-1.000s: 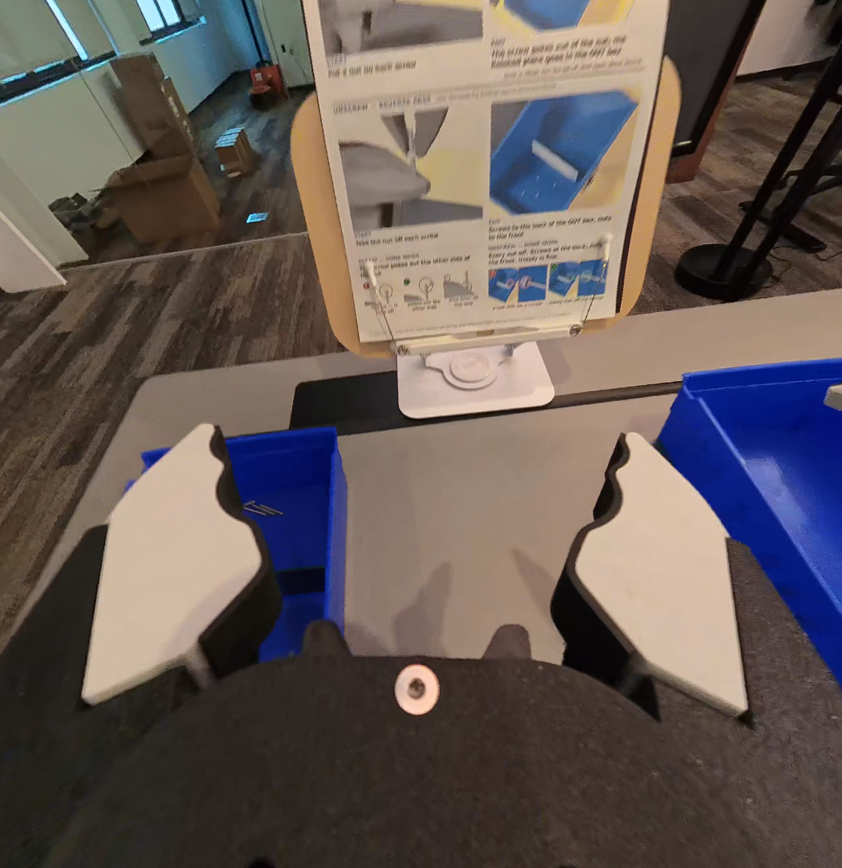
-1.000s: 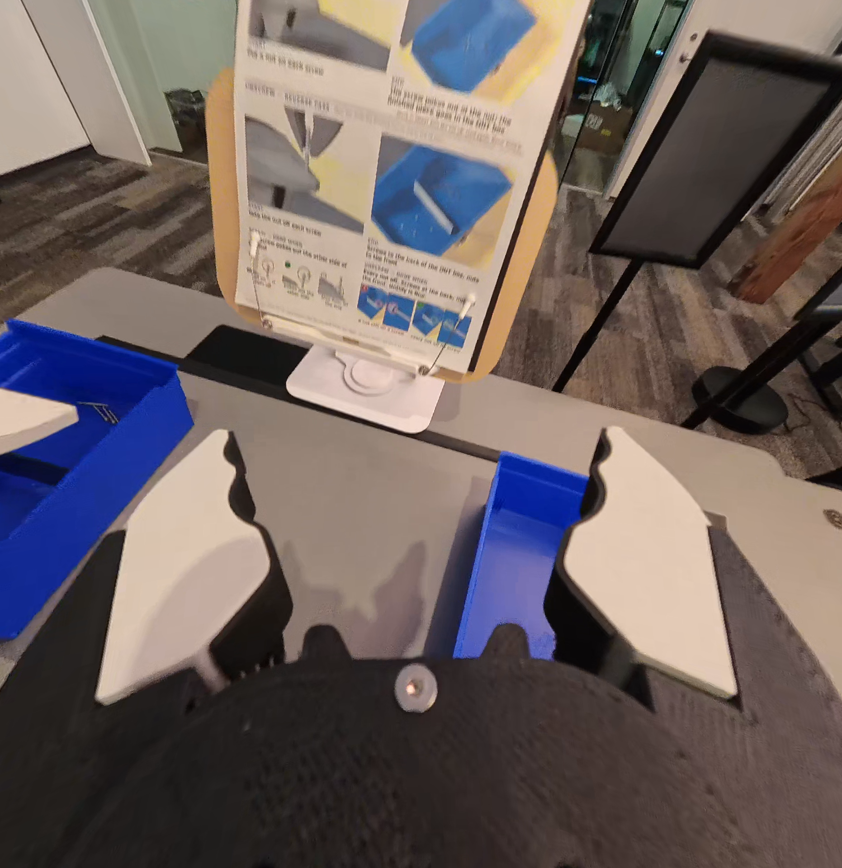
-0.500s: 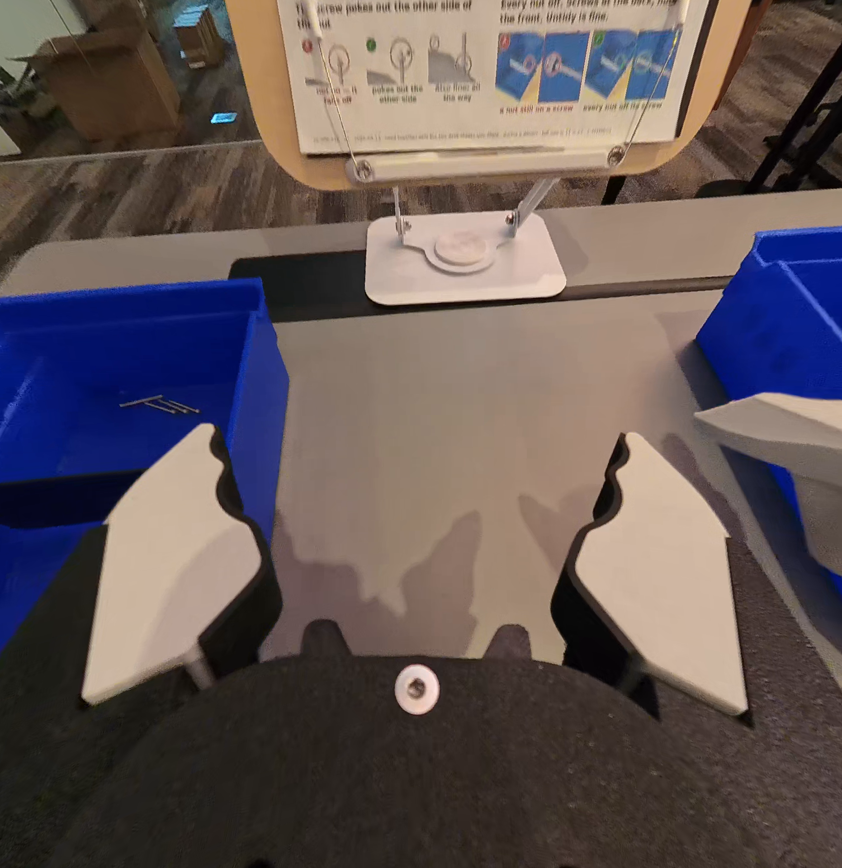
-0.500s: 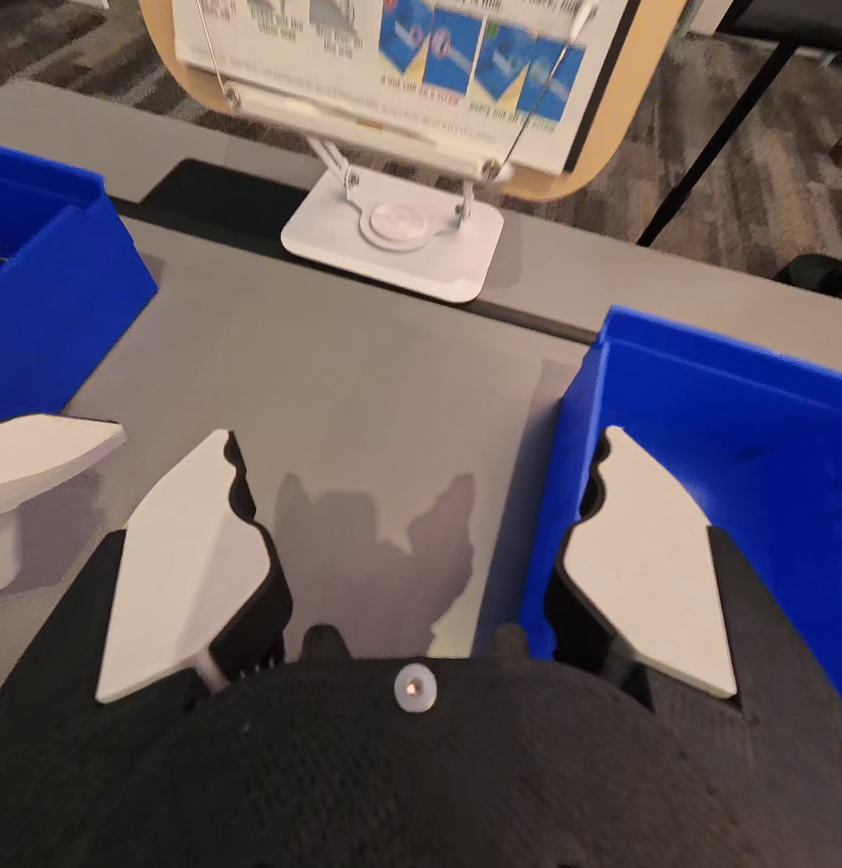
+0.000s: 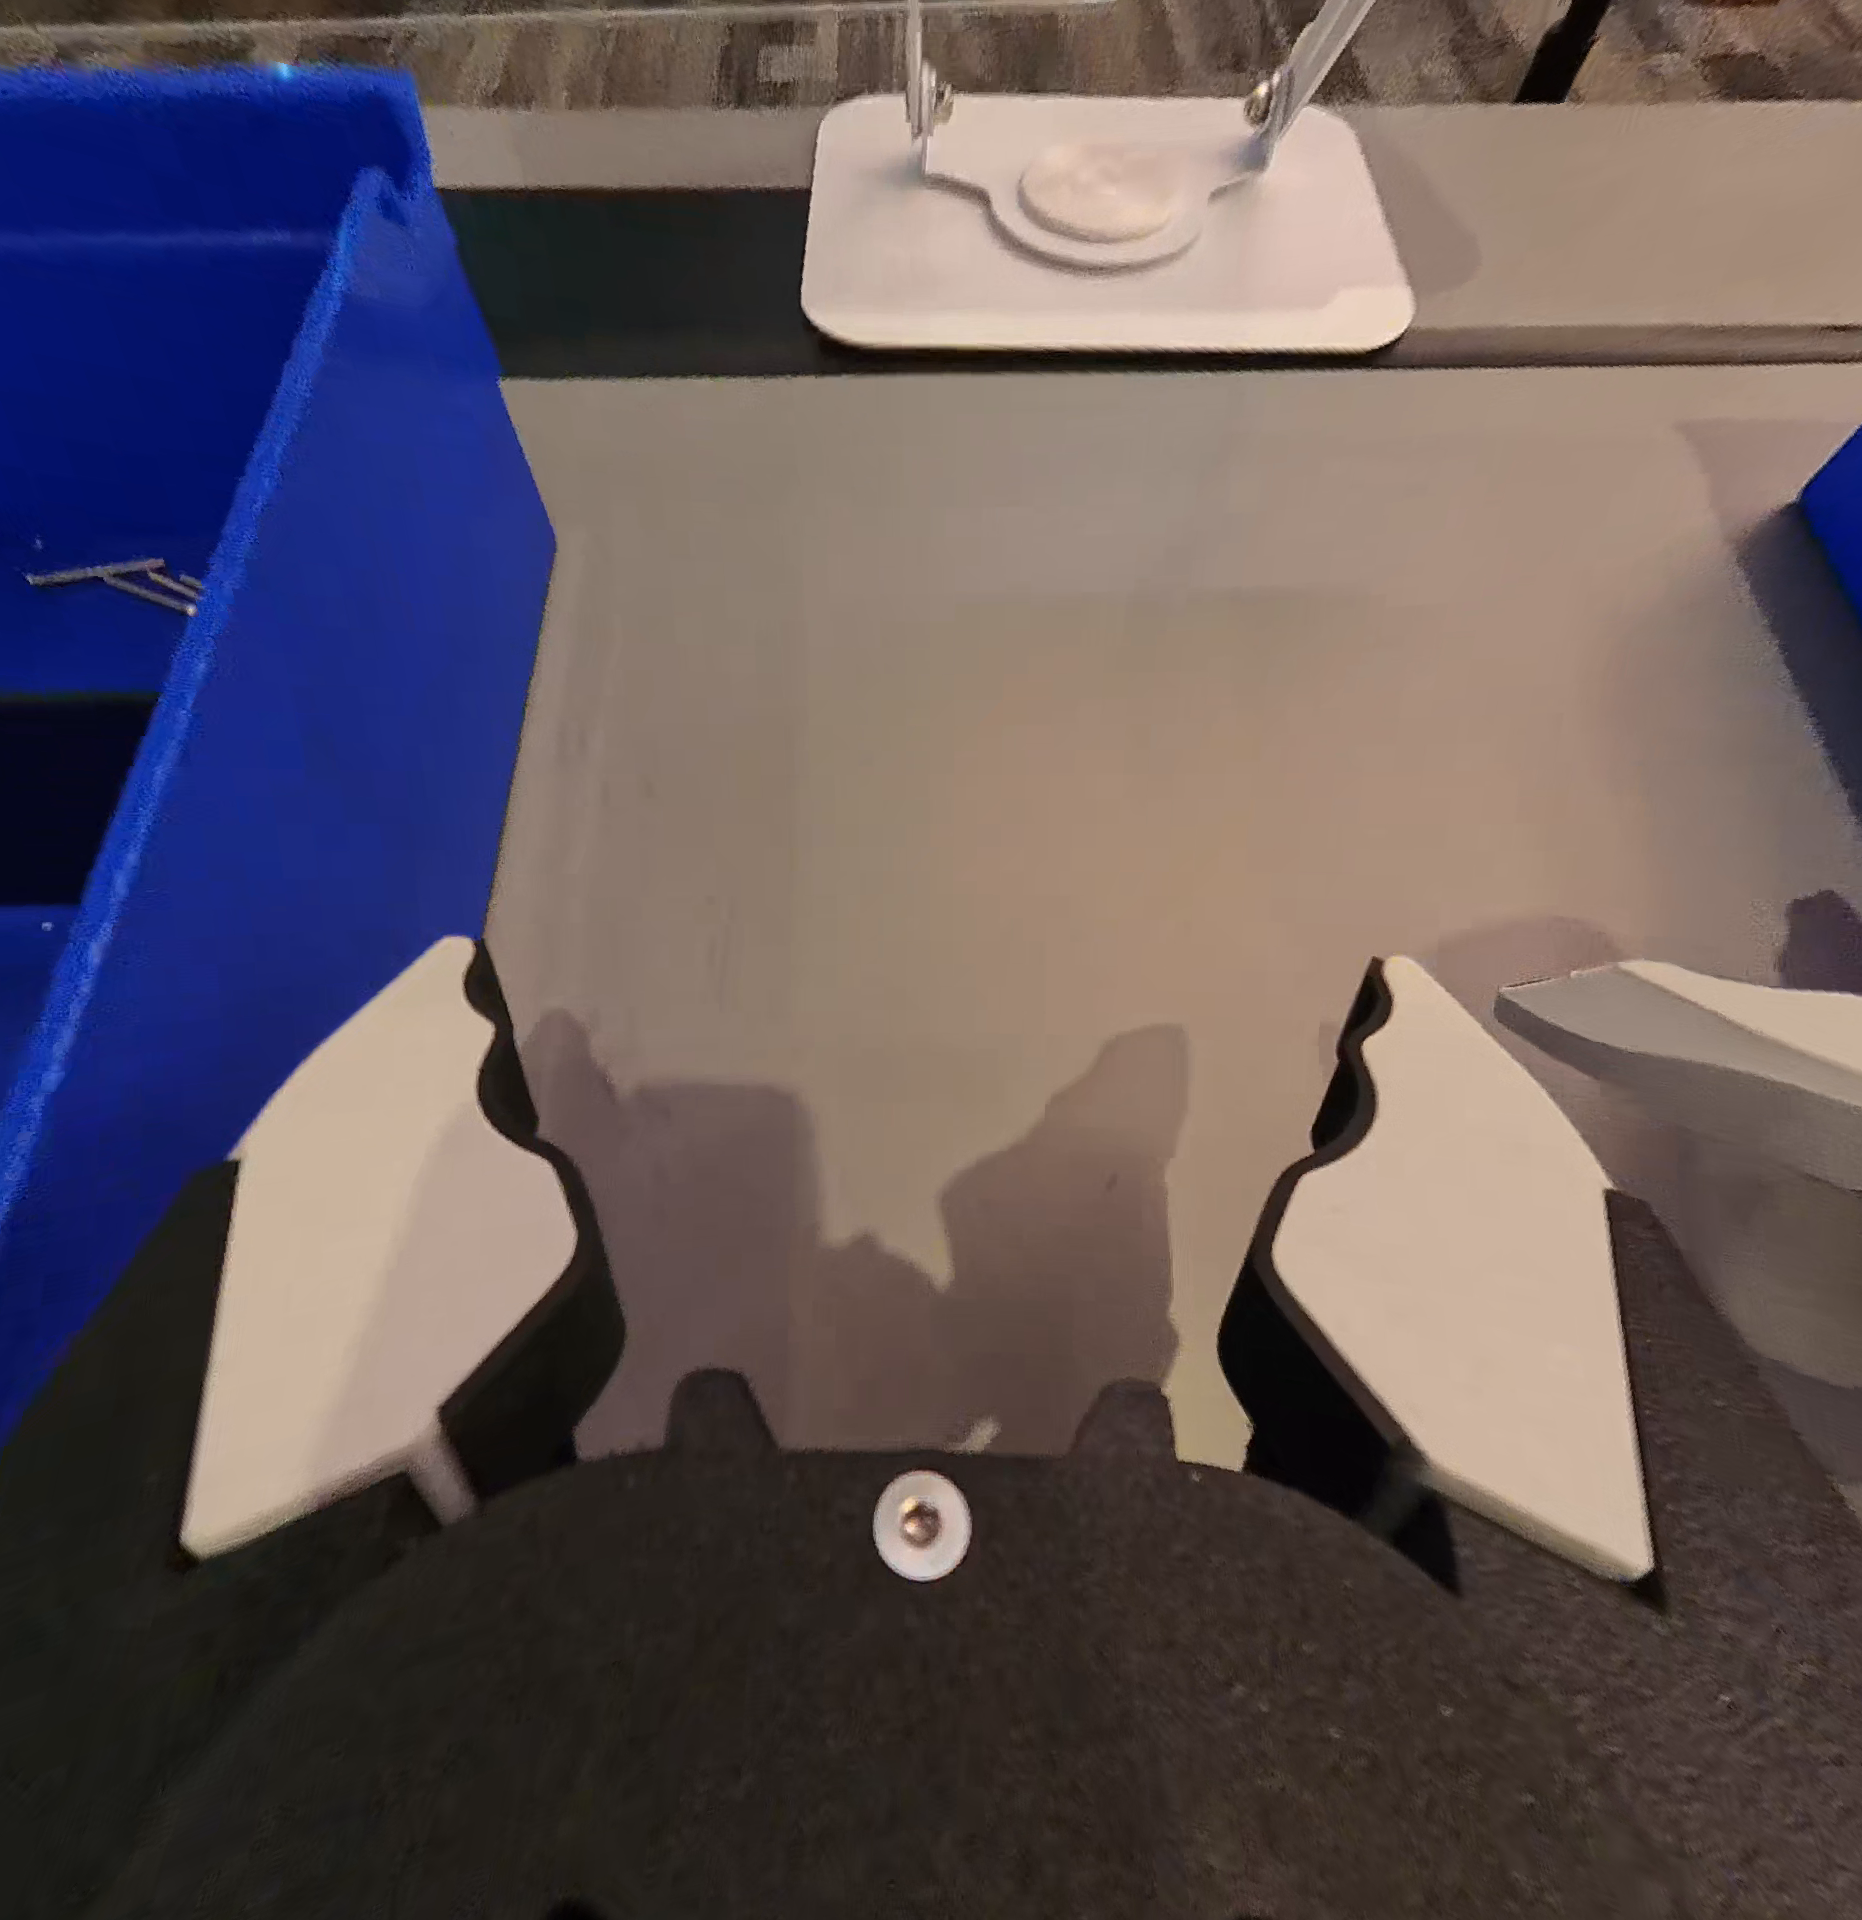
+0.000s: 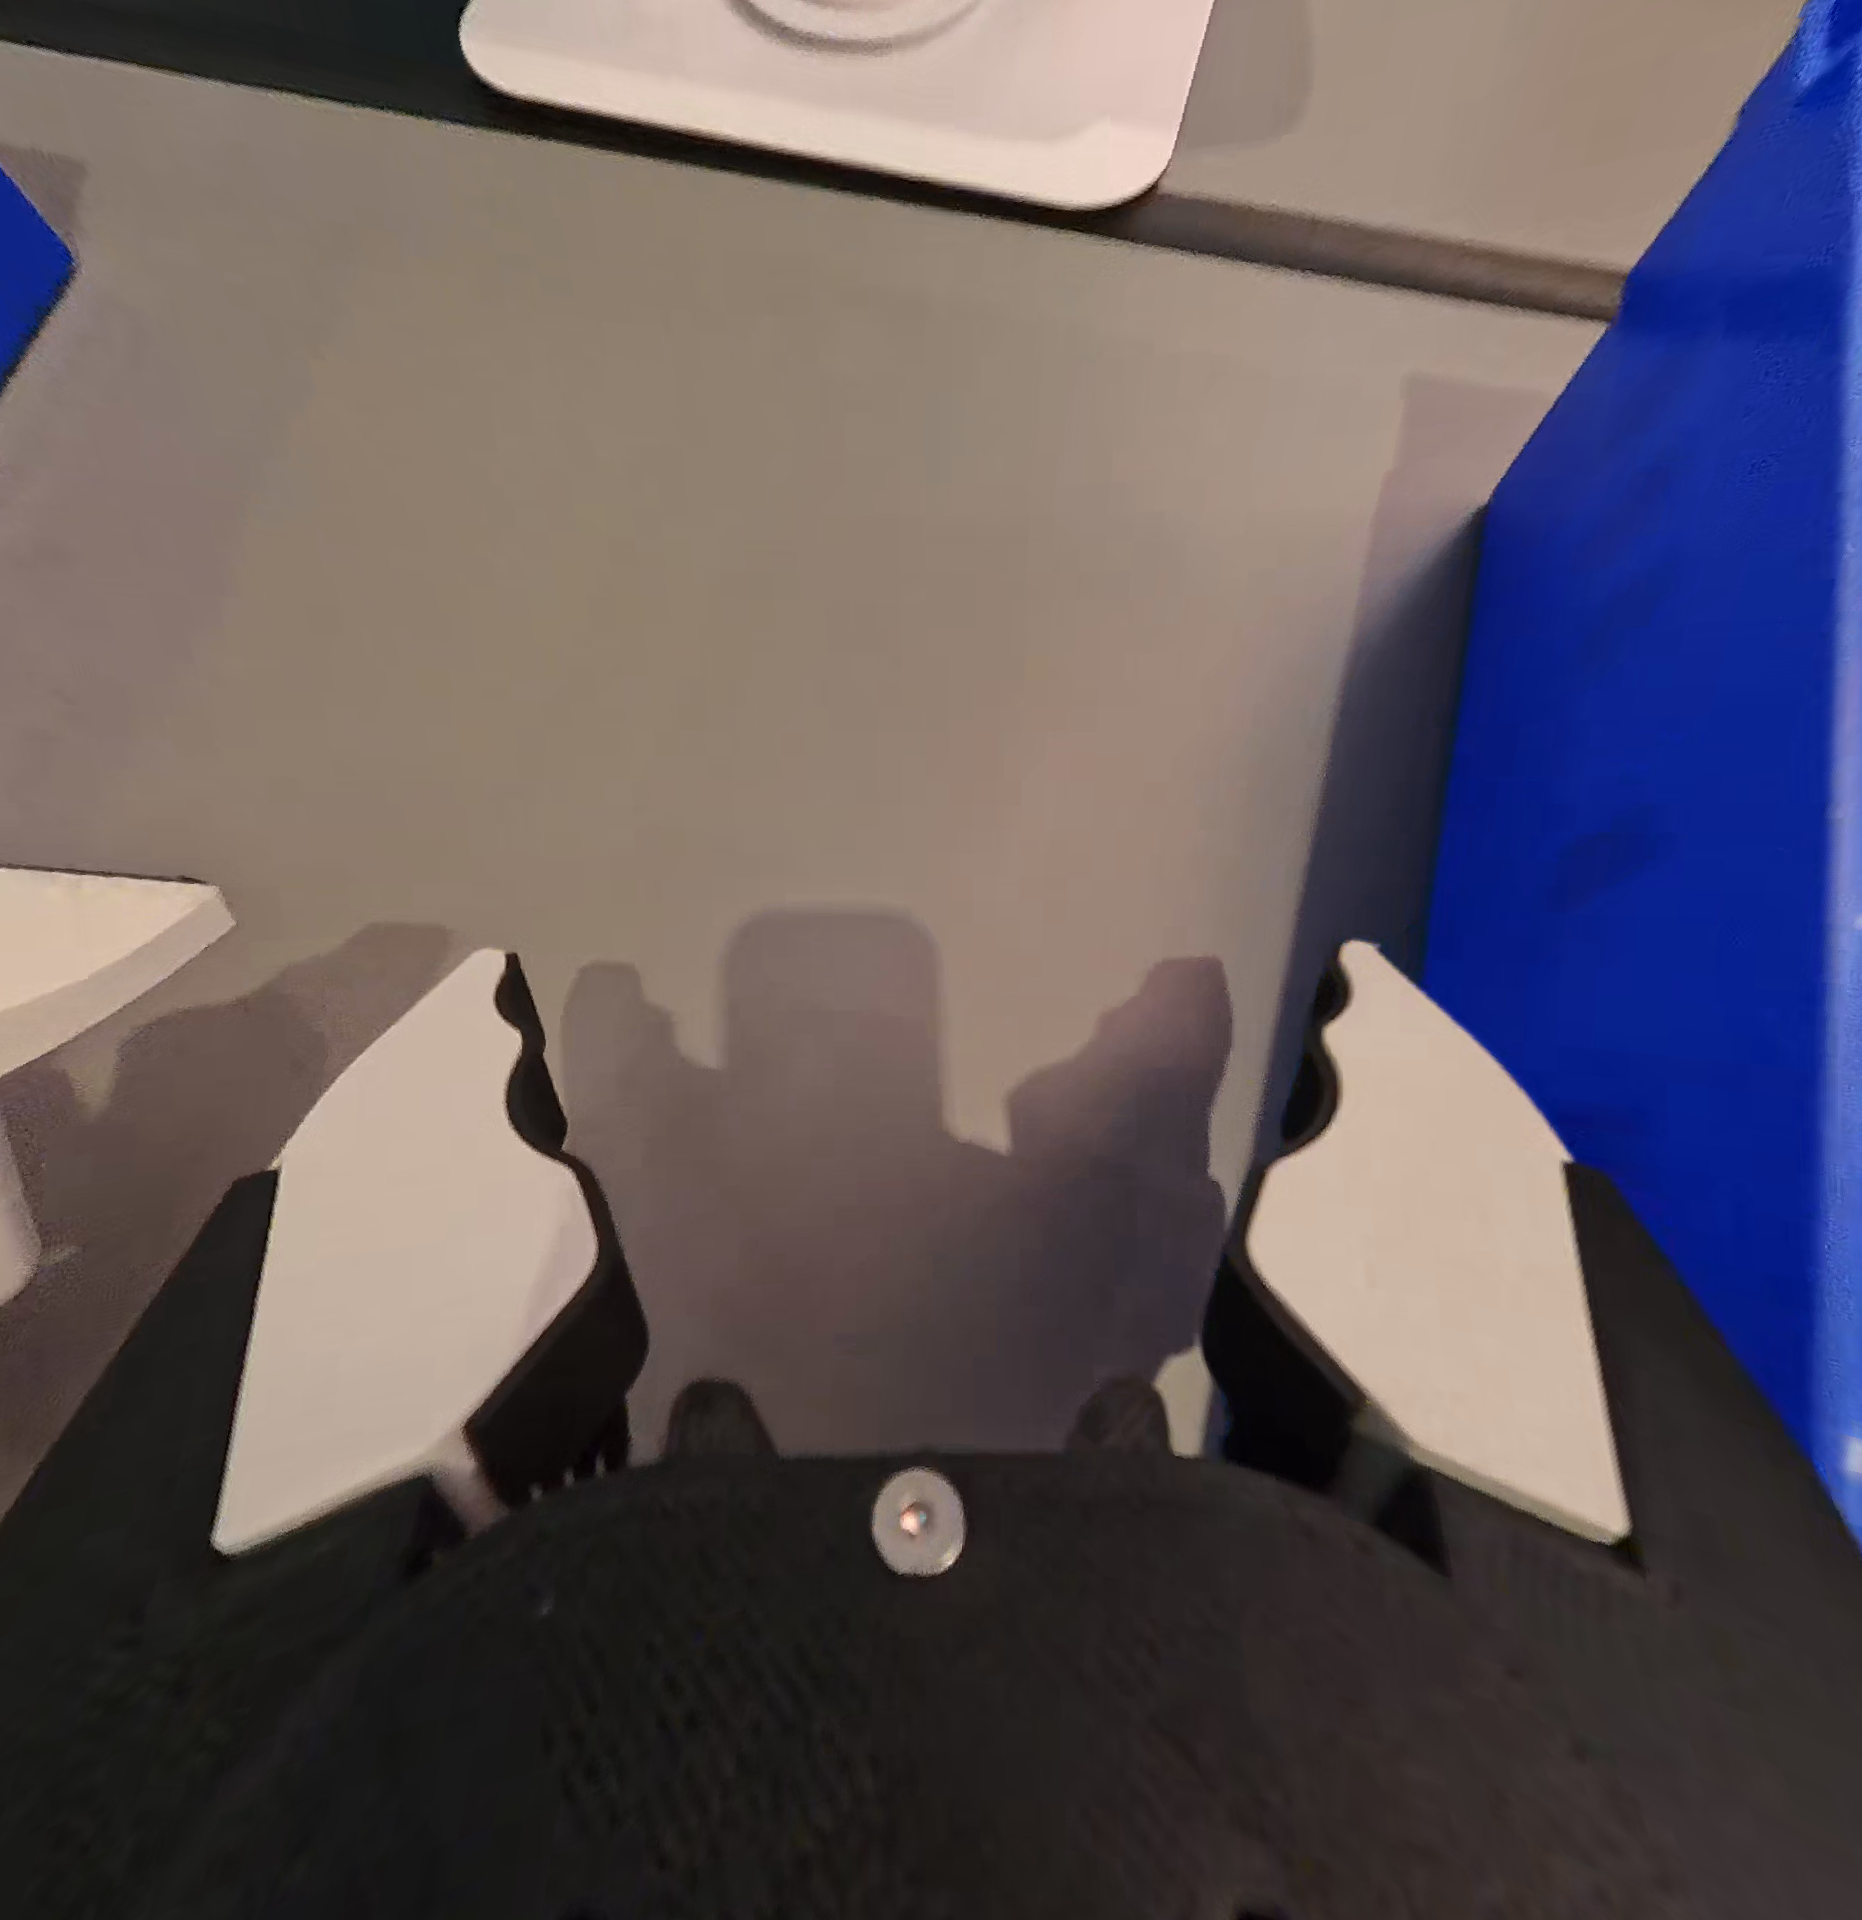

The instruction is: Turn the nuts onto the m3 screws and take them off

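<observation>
A few thin metal screws lie in the far compartment of the blue bin on the left. No nuts show. My left gripper is open and empty, low over the grey table between the bins. My right gripper is open and empty beside the wall of the second blue bin on the right. A finger of the right gripper shows at the right edge of the left wrist view. A finger of the left gripper shows at the left edge of the right wrist view.
The white base of the sign stand sits on a black strip at the table's far side; it also shows in the right wrist view. The grey table top lies between the two bins.
Both grippers have tipped down and dropped toward the table. The instruction sheet and the room have left both views. Both stay open and empty.
</observation>
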Tool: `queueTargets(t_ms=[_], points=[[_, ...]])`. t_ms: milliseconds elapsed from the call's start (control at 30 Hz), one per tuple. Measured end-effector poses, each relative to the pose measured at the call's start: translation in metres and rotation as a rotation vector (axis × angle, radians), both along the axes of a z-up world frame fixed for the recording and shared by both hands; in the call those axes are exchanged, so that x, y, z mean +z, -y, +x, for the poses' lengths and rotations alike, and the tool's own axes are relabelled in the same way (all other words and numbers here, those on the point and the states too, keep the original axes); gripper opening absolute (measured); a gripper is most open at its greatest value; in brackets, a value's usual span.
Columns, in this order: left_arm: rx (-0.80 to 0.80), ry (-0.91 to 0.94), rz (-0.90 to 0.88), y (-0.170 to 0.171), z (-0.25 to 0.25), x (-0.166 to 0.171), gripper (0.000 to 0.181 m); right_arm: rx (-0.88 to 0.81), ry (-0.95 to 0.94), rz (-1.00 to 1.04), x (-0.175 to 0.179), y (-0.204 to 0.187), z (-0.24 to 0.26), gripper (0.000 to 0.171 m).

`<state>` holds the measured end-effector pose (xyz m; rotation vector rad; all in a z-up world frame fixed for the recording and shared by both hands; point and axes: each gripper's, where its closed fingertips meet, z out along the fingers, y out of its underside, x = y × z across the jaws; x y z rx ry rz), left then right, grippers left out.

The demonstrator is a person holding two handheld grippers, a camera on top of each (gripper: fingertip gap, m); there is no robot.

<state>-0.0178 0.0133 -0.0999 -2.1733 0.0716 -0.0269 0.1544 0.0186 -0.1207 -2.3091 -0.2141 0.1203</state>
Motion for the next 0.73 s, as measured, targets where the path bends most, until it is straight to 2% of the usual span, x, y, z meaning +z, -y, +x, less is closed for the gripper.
queueTargets(t_ms=[367,733], points=[[0.025,-0.020,-0.087,0.003,-0.006,-0.041,0.146,-0.125,-0.020,-0.077,-0.043,0.007,0.010,0.138],[0.028,-0.008,-0.237,0.004,-0.001,-0.067,0.146,-0.176,0.006,-0.062,-0.045,0.007,0.011,0.138]])
